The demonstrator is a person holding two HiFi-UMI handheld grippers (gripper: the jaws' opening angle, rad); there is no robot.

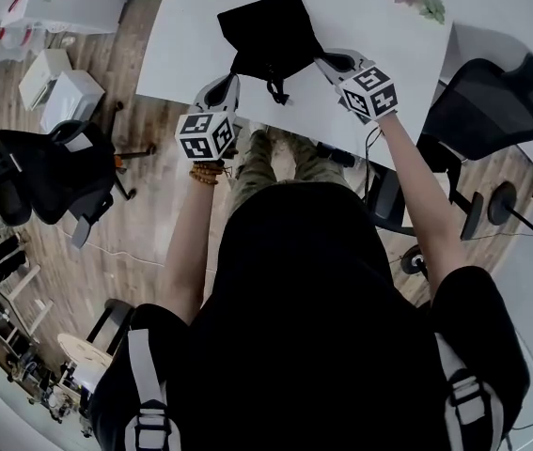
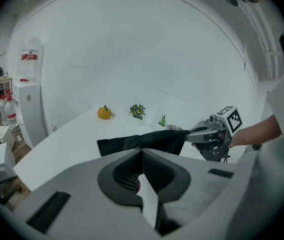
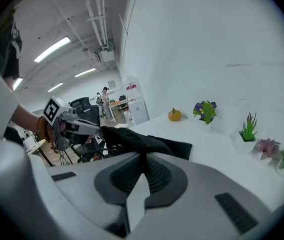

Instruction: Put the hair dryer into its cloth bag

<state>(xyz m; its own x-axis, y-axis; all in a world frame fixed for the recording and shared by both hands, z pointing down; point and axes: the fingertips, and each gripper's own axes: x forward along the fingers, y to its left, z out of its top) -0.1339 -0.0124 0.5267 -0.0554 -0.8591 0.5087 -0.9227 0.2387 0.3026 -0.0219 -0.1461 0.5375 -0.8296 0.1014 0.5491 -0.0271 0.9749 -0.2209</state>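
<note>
A black cloth bag [image 1: 271,34] is held over the white table [image 1: 191,36], stretched between my two grippers. My left gripper [image 1: 231,83] is shut on the bag's near left edge, and my right gripper [image 1: 328,62] is shut on its near right edge. A drawstring [image 1: 275,90] dangles from the near side. In the left gripper view the bag [image 2: 147,141] runs from my closed jaws across to the right gripper [image 2: 213,133]. In the right gripper view the bag [image 3: 136,140] reaches the left gripper [image 3: 76,126]. No hair dryer shows; the bag's inside is hidden.
A small orange pumpkin [image 2: 104,113] and potted plants [image 2: 137,111] stand at the table's far edge by the wall. Black office chairs stand at the left [image 1: 50,172] and right [image 1: 492,101]. A white cabinet [image 1: 59,92] is on the floor at the left.
</note>
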